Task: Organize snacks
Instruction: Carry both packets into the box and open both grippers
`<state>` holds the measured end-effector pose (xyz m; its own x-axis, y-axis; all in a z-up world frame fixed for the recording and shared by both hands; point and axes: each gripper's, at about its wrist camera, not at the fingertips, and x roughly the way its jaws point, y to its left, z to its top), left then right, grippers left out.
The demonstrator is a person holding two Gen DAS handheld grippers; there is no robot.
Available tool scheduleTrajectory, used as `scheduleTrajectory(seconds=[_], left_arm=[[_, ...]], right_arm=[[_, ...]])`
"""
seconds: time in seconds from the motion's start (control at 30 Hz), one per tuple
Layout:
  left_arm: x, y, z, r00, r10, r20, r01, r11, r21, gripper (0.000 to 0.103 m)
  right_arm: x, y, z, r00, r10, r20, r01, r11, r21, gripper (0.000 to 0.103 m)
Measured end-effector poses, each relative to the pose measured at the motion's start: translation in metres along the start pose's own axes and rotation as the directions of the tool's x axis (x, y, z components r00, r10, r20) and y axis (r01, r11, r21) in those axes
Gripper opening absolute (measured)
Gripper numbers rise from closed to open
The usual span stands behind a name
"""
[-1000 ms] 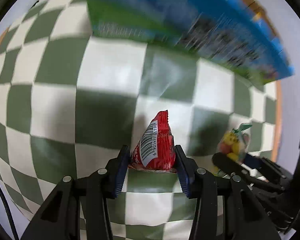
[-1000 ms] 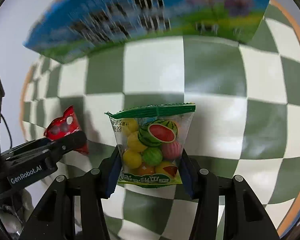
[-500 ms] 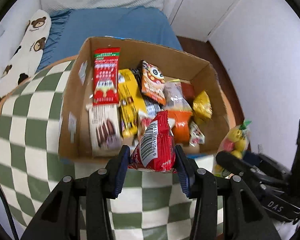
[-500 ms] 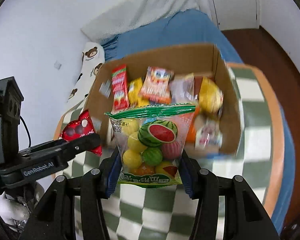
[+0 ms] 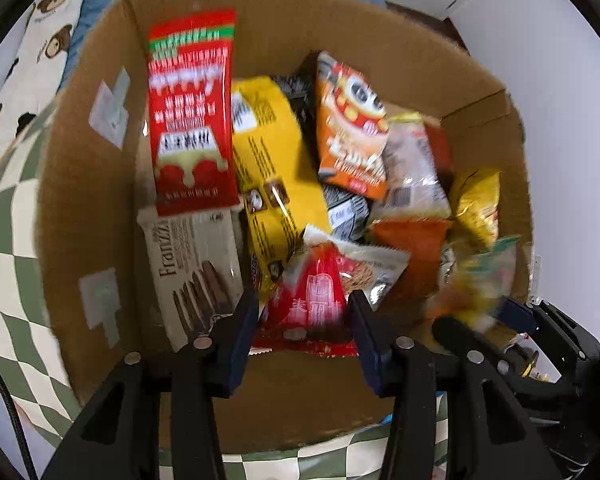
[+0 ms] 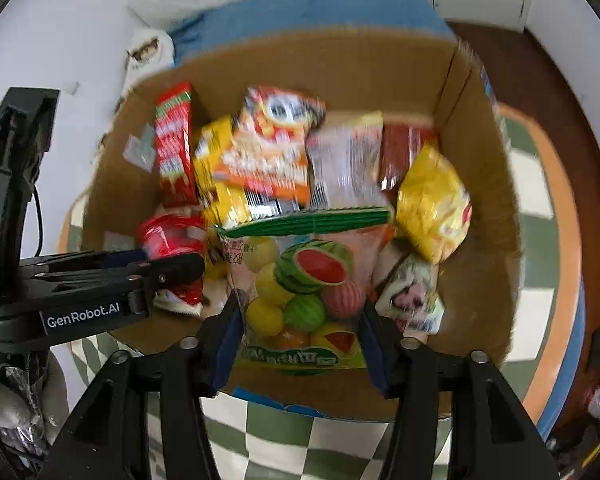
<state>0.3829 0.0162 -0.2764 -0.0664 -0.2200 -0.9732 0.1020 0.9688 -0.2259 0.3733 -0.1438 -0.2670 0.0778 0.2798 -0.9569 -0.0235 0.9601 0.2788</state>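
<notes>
My left gripper (image 5: 304, 320) is shut on a red snack packet (image 5: 308, 304) and holds it over the near side of an open cardboard box (image 5: 88, 184) full of snack packets. My right gripper (image 6: 300, 332) is shut on a clear bag of fruit-shaped candy (image 6: 300, 284) with a green top, also over the box (image 6: 484, 184). The left gripper (image 6: 172, 268) with the red packet (image 6: 168, 236) shows at the left of the right wrist view. The candy bag (image 5: 480, 280) shows blurred at the right of the left wrist view.
The box stands on a round table with a green and white checked cloth (image 6: 284, 444) and an orange rim (image 6: 560, 240). A blue bed (image 6: 300, 4) with a bear-print pillow (image 5: 28, 60) lies behind. White walls stand on both sides.
Both grippers have risen from low over the tablecloth and moved forward over the box. Each still holds its packet, now just above the snacks inside.
</notes>
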Motion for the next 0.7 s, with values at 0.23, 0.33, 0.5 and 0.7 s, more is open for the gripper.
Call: scheduleTrajectory(seconds=[0.23,0.33,0.5,0.7], left_arm=[[0.002,0.006,-0.008,0.999,0.045,0.021,-0.045,0.999,-0.014,0.092],[-0.006,0.005,-0.012,0.994,0.085,0.065,-0.085,0.996,-0.005,0.094],[-0.023,0.012,-0.019,0.985,0.126,0.120,-0.126,0.992,-0.008,0.094],[-0.043,0.015,-0.030,0.970,0.163,0.181,-0.164,0.986,-0.010,0.094]], right_arm=[[0.003,-0.006,-0.001,0.997,-0.081,0.021,0.081,0.997,0.015,0.099],[0.000,-0.008,0.000,0.991,-0.126,0.038,0.126,0.992,0.016,0.099],[-0.014,-0.008,-0.005,0.982,-0.174,0.079,0.173,0.985,0.019,0.099],[-0.024,-0.009,-0.013,0.972,-0.209,0.110,0.206,0.978,0.034,0.100]])
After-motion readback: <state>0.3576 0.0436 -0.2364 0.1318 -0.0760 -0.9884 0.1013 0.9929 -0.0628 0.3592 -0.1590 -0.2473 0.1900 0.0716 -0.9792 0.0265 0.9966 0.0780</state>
